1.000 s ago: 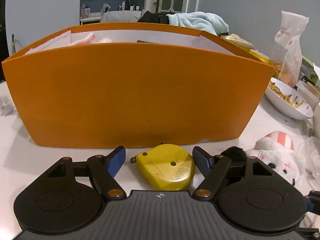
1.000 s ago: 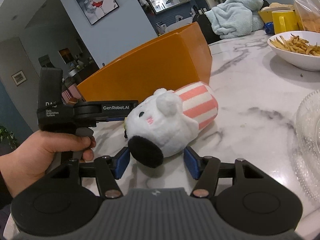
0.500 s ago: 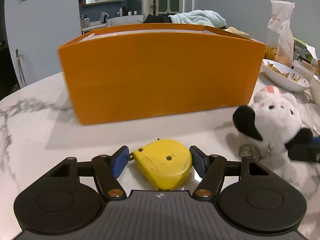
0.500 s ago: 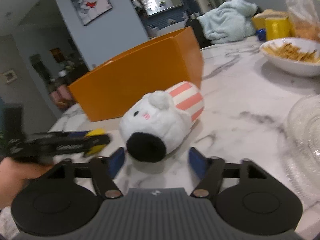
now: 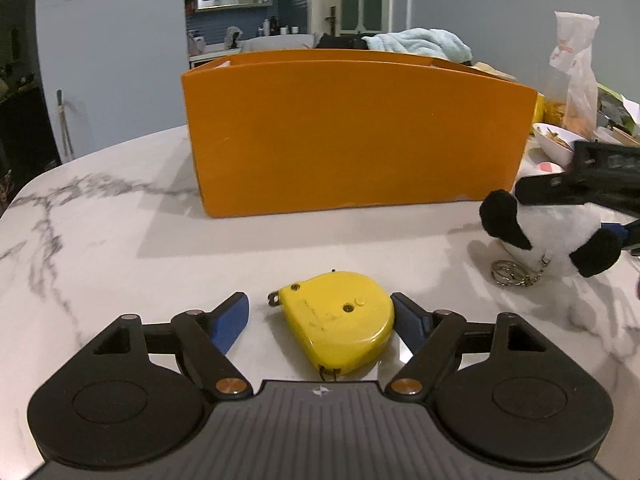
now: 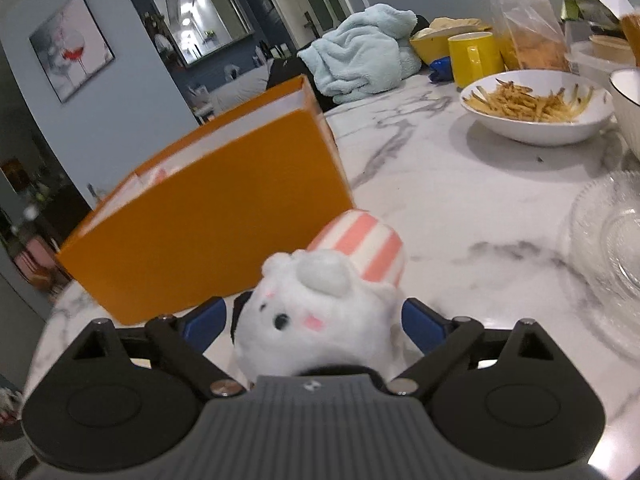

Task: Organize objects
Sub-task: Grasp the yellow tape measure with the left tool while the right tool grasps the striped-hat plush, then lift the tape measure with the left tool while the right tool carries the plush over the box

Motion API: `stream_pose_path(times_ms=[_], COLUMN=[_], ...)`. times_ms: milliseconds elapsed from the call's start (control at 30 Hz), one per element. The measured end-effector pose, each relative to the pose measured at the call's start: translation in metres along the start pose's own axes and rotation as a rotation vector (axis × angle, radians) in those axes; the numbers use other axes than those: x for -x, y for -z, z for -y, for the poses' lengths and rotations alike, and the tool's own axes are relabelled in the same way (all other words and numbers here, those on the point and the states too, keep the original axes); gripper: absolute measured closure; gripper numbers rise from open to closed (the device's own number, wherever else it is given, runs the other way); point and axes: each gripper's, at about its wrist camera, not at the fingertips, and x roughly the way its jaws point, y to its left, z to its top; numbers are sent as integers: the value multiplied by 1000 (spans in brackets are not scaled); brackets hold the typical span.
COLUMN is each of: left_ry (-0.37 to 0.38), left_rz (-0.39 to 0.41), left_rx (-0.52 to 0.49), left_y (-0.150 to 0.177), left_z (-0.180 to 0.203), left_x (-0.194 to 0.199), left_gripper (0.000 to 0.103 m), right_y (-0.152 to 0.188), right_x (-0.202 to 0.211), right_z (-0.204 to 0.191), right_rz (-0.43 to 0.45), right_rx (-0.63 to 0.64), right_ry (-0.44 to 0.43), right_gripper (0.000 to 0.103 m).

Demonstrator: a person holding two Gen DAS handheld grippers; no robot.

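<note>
A yellow tape measure lies flat on the white marble table, between the blue fingers of my left gripper. Those jaws are opening: a gap shows on the left side, and the right pad sits close against the case. An orange box stands beyond it. A white plush toy with a pink-striped hat and black ears lies between the fingers of my right gripper. Its jaws are opening too and do not squeeze it. In the left wrist view the plush toy with its keyring lies at the right.
A bowl of fries, a yellow mug and a plastic bag stand at the back right. A glass dish sits at the right edge. A light blue towel lies behind the orange box.
The left gripper backed away from the orange box with the tape measure, then spread its jaws. The right gripper closed in over the plush toy and widened; the left gripper left its view.
</note>
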Motion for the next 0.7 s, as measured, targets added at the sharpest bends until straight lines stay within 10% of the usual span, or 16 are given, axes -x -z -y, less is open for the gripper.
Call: stream_pose_path(times_ms=[233, 700], left_ry=[12, -2], left_rz=[15, 3], left_rx=[-8, 0], left_y=[4, 17], left_z=[-5, -14], left_x=[7, 27], left_gripper=[38, 38], right_y=[1, 13], right_x=[-11, 15], right_z=[-6, 8], right_rz=[16, -42], right_rx=[64, 124], right_ry=[39, -68], right_gripper=[23, 27])
